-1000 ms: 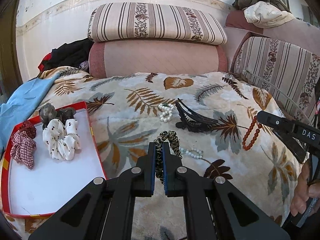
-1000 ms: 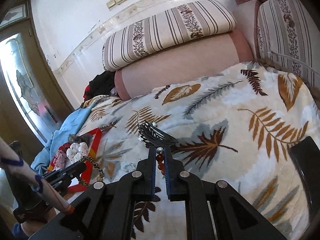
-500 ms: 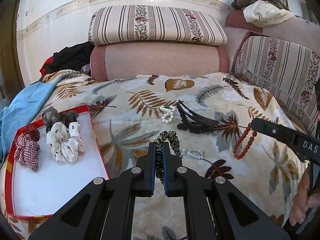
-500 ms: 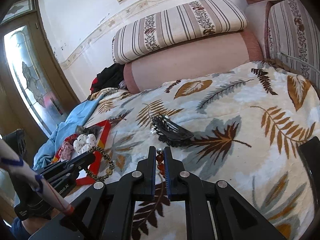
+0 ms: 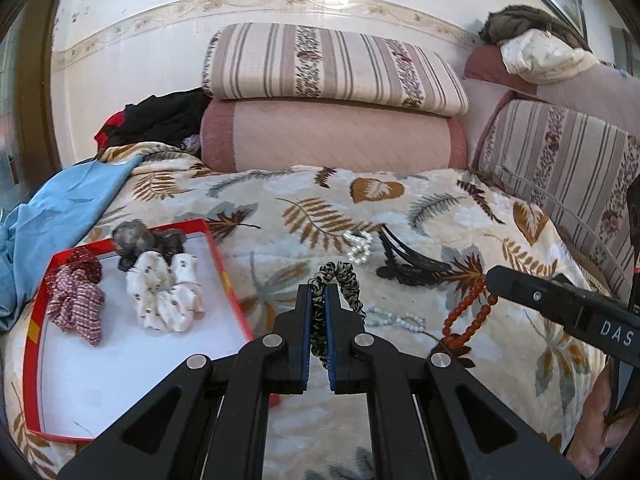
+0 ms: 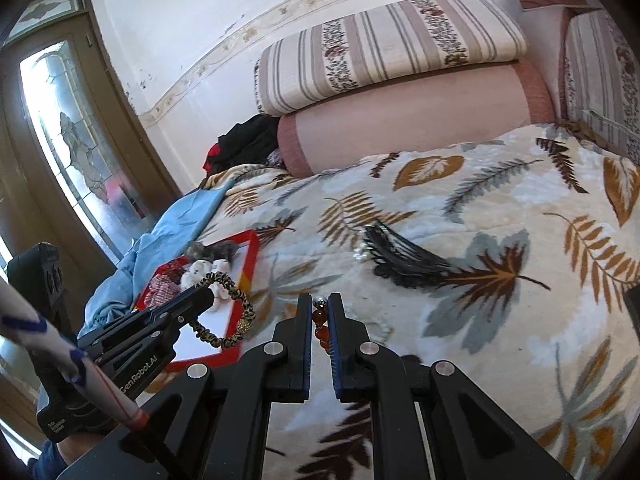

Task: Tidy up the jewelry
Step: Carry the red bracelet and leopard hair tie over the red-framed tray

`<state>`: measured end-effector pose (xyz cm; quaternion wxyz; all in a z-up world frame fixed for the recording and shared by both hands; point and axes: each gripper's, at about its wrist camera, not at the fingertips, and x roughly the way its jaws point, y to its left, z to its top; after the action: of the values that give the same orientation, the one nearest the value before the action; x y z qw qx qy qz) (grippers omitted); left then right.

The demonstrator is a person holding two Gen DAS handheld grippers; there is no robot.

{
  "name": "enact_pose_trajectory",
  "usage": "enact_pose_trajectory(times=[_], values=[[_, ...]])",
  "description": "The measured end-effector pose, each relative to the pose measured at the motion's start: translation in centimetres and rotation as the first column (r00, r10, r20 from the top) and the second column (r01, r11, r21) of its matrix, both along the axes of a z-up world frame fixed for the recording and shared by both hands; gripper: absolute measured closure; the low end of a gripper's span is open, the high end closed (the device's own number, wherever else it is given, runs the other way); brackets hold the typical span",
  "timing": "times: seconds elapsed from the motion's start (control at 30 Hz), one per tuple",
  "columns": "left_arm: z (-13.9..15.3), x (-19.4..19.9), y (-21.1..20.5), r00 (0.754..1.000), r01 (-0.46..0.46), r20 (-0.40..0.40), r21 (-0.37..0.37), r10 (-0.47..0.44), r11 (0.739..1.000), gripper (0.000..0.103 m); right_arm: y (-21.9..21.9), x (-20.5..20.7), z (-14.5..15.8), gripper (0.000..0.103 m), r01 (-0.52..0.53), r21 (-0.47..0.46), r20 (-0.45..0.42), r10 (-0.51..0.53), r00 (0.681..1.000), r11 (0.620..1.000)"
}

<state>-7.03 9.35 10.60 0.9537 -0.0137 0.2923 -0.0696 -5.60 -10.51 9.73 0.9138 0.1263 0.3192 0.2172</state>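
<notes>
Carrying two pieces above the blanket [image 5: 280,208]: left gripper [image 5: 319,292] clamped on leopard band [image 5: 340,280], right gripper [image 6: 320,308] clamped on red beads [image 6: 321,326]. Tray [image 5: 224,264] at 9 o'clock. Best: swing left, lower onto bare white floor clear of scrunchies [image 5: 164,296], then release.

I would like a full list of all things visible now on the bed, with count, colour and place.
tray: 1, red rim, white floor, bed left
scrunchies: 3, grey, white dotted, red check, in tray
leopard hair tie: 1, in left gripper
red bead bracelet: 1, in right gripper
pearl bracelets: 2, white, on blanket
hair claw: 1, black, on blanket
blanket: 1, leaf print
left gripper: black, shut
right gripper: black, shut
</notes>
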Motion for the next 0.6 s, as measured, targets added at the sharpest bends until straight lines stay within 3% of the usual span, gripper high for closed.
enact_pose_trajectory(times=[0.3,0.6], values=[[1.5,-0.3,7.1,0.992,-0.120,0.026,-0.077,0.122,0.990,0.097,7.7,0.6,2.6,0.095,-0.119,-0.053,0.042,0.122,0.992,0.991],[0.9,-0.4,15.6,0.949,-0.313,-0.012,-0.113,0.314,0.943,0.097,17.8,1.8,2.7,0.095,-0.274,-0.066,0.014,0.275,0.961,0.960]])
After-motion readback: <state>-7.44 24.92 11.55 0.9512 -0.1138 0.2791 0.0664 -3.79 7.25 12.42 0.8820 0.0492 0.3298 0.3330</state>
